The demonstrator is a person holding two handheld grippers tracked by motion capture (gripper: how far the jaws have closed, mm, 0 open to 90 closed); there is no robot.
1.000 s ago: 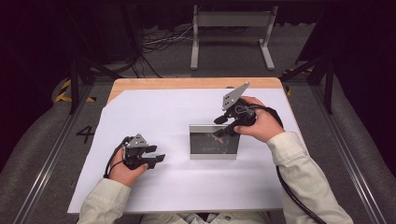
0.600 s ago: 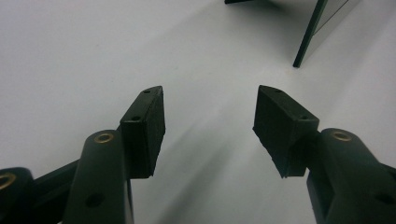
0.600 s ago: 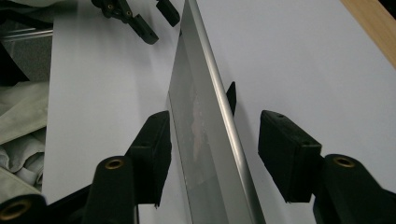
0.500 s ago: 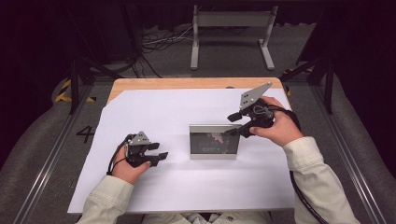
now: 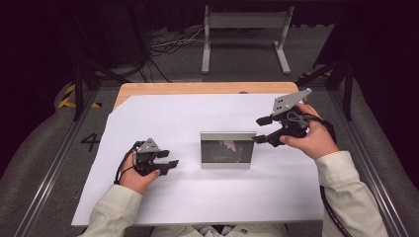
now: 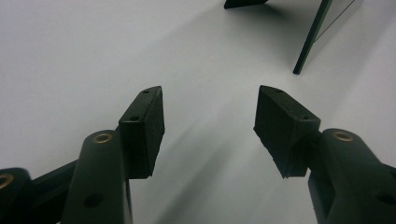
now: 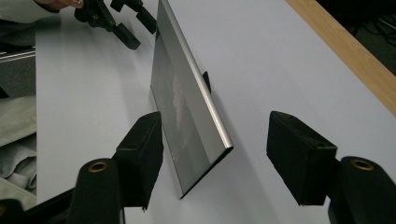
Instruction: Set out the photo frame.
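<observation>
So picture frame point(image 5: 228, 149) stands upright mid-tabletop point(image 5: 163, 116); my right tool point(image 5: 263, 130) at its 3 o'clock just opened, empty. Left tool point(image 5: 168, 159) open, idle at 9. Placement looks done.

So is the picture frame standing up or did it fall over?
Standing up. The frame rests on its bottom edge on the white sheet, leaning back slightly on a rear prop; nothing grips it.

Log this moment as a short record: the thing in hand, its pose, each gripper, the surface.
thing: picture frame
pose: standing upright on the white sheet, propped from behind, glass toward the person
right gripper: jaws have just been opening; open, beside the frame's right edge, not pressing it
left gripper: open, empty, resting on the sheet left of the frame
surface: white sheet over a wooden table
</observation>
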